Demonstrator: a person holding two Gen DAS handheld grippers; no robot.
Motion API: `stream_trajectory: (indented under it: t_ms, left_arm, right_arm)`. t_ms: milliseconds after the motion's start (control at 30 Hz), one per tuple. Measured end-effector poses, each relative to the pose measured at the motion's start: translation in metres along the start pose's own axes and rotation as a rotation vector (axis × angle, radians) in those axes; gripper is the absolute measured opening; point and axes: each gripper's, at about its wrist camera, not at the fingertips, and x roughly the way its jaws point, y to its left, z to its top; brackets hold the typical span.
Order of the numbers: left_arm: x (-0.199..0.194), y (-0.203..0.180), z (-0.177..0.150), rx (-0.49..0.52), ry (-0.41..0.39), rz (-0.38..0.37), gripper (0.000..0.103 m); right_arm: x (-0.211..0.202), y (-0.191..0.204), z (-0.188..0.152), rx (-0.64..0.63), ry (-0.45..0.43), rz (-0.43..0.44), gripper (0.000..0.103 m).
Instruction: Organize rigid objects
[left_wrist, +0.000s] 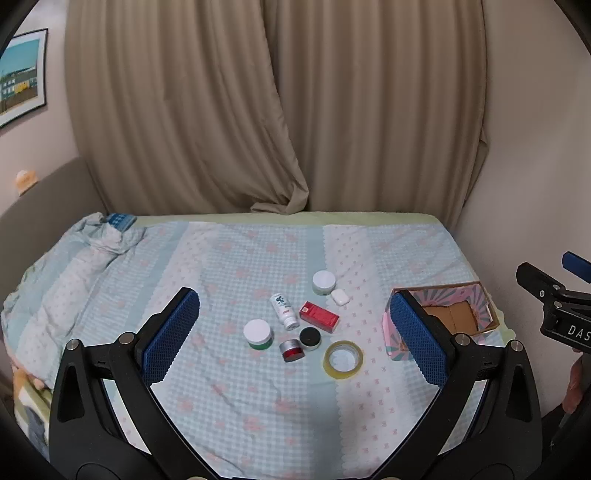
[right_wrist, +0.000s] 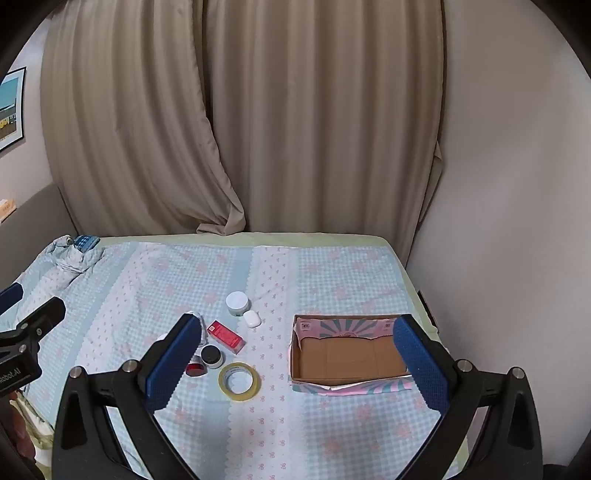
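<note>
1. Rigid objects: two white-lidded jars (left_wrist: 258, 333) (left_wrist: 324, 282), white bottle (left_wrist: 284, 311), red carton (left_wrist: 319, 316), black-lidded pot (left_wrist: 309, 338), red tin (left_wrist: 291, 350), earbud case (left_wrist: 340, 297), tape roll (left_wrist: 343, 359), clustered mid-bed on the quilt (left_wrist: 229, 406).
2. Destination: empty cardboard box (right_wrist: 347, 360), to their right.
3. Handling, my guess: light, stiff; lids slippery. Pinch jars across their sides.
4. My left gripper (left_wrist: 295, 338) and right gripper (right_wrist: 295, 365): both spread wide, holding nothing.
</note>
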Motion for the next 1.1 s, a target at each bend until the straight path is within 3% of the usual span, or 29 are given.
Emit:
stream_trajectory:
  t_ms: [1100]
  left_arm:
    - [0.0012, 0.0038, -0.0042, -0.010, 0.007, -0.004, 0.102]
  right_arm:
    - [0.0002, 0.0036, -0.0037, 0.003, 0.001, 0.009, 0.103]
